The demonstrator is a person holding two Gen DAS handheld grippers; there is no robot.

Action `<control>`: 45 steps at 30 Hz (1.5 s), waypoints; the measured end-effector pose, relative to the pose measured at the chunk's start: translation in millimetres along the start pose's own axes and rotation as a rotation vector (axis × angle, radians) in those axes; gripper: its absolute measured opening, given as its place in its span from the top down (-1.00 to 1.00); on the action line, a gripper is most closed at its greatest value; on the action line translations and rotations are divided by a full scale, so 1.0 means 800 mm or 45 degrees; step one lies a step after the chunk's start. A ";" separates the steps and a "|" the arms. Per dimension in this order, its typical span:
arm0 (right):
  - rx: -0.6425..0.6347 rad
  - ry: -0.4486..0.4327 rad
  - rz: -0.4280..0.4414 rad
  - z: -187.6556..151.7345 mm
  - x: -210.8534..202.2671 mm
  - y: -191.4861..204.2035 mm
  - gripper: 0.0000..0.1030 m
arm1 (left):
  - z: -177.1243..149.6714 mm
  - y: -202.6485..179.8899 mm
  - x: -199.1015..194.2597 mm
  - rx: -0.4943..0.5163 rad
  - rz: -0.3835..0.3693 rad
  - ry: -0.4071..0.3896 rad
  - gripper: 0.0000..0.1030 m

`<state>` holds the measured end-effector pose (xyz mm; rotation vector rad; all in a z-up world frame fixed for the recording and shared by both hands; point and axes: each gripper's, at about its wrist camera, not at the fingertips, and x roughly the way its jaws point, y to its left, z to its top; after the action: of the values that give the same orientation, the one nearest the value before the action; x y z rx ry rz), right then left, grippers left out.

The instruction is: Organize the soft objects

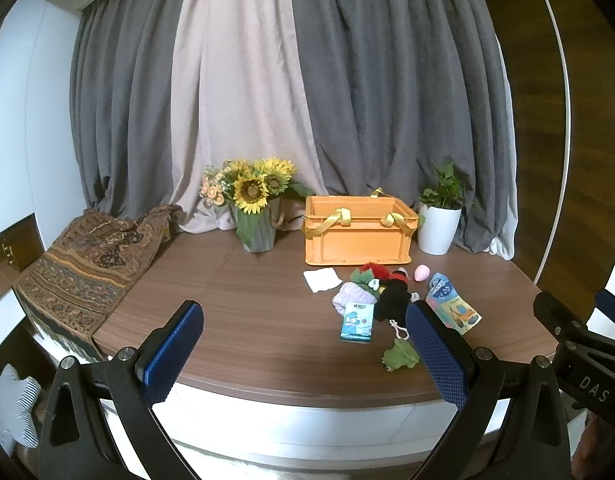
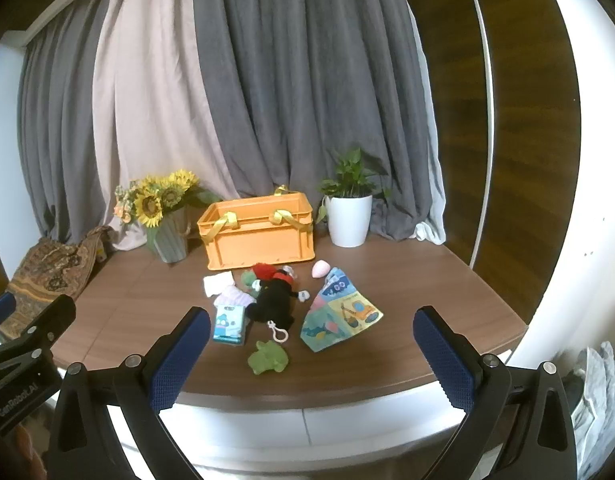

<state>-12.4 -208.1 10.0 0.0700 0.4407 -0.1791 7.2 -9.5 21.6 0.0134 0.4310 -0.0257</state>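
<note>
Grey and pale curtains (image 2: 235, 92) hang behind a brown wood-grain table (image 2: 407, 280). Far left, a patterned cloth (image 1: 87, 260) drapes over the table's edge. Next, a grey ribbed vase of sunflowers (image 2: 159, 208). Then the orange crate (image 2: 259, 236), yellow strap handles folded over its rim; inside not visible from either view. Right of it, a white pot (image 2: 349, 220) holding a leafy green plant. Soft things lie loose on the table in front of the crate, none in it: white folded cloth (image 2: 217, 282); pale lilac knit piece (image 2: 235, 299); blue cartoon-printed pack (image 2: 228, 325), small print on top too blurred to read; green frog plush (image 2: 267, 358) nearest the front edge; green and red plush (image 2: 259, 274) touching a black plush (image 2: 273, 300) with a white clip on a cord; pink egg-shaped thing (image 2: 321, 269); cloth book (image 2: 339, 314) with a digger picture, lettering on its blue panel unclear. Left gripper (image 1: 307, 344) jaws spread wide, nothing between the blue pads, hovering short of the table's front edge. Right gripper (image 2: 311, 344) likewise wide apart and empty. Writing: "DAS" on the right gripper's body in the left wrist view; "GenRobot.AI" on the left gripper's body in the right wrist view.
</note>
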 end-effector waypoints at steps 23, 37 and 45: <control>-0.006 -0.022 -0.001 0.013 -0.004 0.008 -1.00 | 0.005 0.005 0.007 -0.007 0.001 -0.031 -1.00; -0.003 -0.029 0.002 0.017 -0.007 0.014 -1.00 | -0.001 0.002 0.008 -0.010 0.002 -0.042 -1.00; 0.001 -0.033 0.006 0.014 -0.010 0.012 -1.00 | -0.004 0.003 0.007 -0.011 0.001 -0.045 -1.00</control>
<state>-13.0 -198.6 24.0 0.0694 0.4146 -0.1756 11.5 -7.3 16.4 0.0047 0.3960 -0.0232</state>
